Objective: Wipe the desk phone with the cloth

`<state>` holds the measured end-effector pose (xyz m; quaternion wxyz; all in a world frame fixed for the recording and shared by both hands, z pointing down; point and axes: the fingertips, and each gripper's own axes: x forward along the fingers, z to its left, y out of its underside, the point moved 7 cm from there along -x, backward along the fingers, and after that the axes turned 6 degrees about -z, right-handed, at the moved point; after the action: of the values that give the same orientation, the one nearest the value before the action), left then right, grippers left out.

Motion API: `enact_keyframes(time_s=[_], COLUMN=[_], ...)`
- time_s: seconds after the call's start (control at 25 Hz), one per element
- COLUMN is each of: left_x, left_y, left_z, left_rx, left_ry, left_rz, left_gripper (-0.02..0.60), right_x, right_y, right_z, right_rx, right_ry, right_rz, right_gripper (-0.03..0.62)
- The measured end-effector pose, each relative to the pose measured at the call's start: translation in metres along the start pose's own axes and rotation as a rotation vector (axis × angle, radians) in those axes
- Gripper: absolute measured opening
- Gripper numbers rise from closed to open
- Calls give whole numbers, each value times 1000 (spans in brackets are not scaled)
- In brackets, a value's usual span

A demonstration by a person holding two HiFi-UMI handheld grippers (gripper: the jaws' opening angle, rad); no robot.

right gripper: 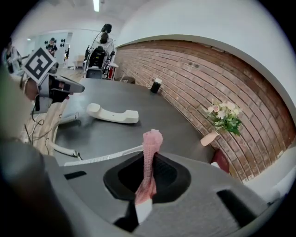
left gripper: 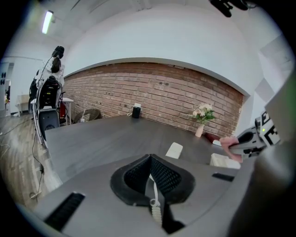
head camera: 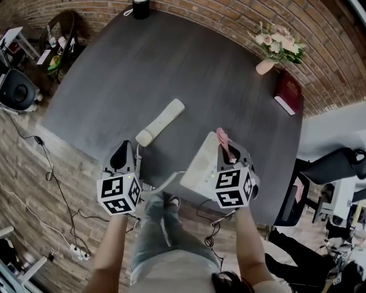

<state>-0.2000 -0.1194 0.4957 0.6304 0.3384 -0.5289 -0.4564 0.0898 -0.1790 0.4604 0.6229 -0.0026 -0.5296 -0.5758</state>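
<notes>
Within right gripper [right gripper: 148,159], pink cloth [right gripper: 151,139]

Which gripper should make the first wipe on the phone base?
Right. The right gripper is shut on the pink cloth and sits over the phone base. The left gripper pinches the coiled cord and has no cloth.

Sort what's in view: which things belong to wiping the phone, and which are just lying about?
Job: cloth in right gripper; phone base; handset; cord in left gripper.
Lying about: flowers; red book; black cylinder.
</notes>
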Motion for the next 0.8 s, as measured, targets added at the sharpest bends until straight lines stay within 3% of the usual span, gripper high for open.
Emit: enact_keyframes(time_s=[0.32, 0.52, 0.8], left_x=[-2, -4, -4], left_y=[4, 5, 3], left_z=[3, 0, -1], left_rx=[-6, -4, -4], left_ry=[-7, -4, 0], left_rz=[9, 14, 14], left_gripper=[5, 5, 5], right_x=[16, 24, 27], right_y=[3, 7, 7], right_z=[10, 14, 16], right_rx=[-149, -171, -178], right_ry=[-46, -70, -76], right_rz=[141, 207, 220], right_gripper=[21, 21, 21])
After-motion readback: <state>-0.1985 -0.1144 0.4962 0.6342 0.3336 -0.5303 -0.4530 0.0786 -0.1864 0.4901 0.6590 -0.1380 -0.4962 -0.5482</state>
